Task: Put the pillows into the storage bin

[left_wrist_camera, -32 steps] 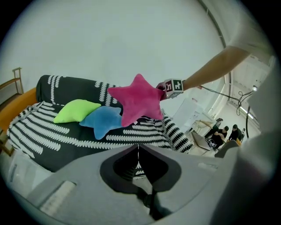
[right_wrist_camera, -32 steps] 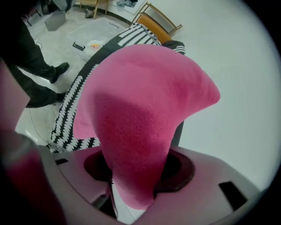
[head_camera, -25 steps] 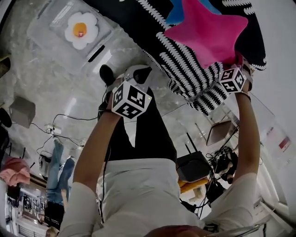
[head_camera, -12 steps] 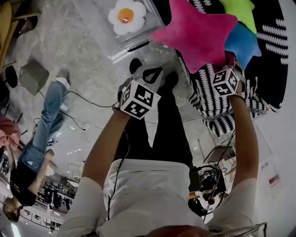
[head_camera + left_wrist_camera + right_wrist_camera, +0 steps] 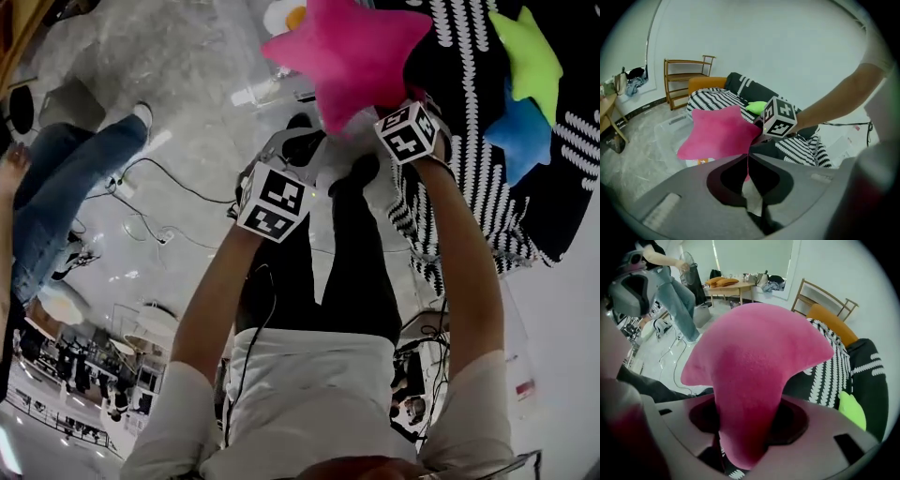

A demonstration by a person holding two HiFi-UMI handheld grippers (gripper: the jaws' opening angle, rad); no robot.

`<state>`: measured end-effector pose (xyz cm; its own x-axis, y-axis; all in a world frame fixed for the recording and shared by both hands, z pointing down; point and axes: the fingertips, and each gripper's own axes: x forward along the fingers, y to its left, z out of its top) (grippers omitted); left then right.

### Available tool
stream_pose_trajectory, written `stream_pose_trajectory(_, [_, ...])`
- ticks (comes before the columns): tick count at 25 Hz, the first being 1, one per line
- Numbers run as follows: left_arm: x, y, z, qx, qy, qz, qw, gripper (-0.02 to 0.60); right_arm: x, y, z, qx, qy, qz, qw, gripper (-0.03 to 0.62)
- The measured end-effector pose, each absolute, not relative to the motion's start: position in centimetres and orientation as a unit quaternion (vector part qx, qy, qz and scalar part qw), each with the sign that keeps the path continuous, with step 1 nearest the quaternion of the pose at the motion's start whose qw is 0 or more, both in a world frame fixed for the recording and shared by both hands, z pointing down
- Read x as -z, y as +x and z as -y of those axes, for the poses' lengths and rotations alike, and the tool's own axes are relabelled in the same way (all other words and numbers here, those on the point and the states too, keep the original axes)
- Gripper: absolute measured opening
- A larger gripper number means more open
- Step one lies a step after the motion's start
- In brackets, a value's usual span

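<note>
while in the right gripper (image 5: 743,430), pink star pillow (image 5: 754,352) aloft

We see the pink star pillow (image 5: 754,357) as soft plush cloth, matt and a little fuzzy. The sofa cover (image 5: 469,122) looks like woven cloth, also matt. The floor (image 5: 187,84) seems polished stone, glossy with reflections. The storage bin (image 5: 669,130) is clear, shiny plastic. The shelf (image 5: 686,77) looks like bare wood. The right gripper (image 5: 743,427) has a smooth, matt grey plastic shell.
</note>
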<state>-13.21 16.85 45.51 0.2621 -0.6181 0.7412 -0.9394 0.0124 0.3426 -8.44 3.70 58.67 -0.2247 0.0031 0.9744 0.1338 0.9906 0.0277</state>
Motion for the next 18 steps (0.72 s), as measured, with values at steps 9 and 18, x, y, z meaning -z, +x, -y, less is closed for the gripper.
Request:
stream_pose_trajectory(9, [-47.5,-18.6,-20.5,-0.173,0.64,0.605,0.441,0.018,-60.6,-14.9,-7.6,-0.013,-0.041,0.797,0.602,0.241])
stream_pose_trajectory(18, [-48.8,-20.1,-21.4,-0.166,0.629,0.609,0.454,0.018,-61.8,-17.4,-8.8,-0.063,-0.052,0.819,0.568,0.534])
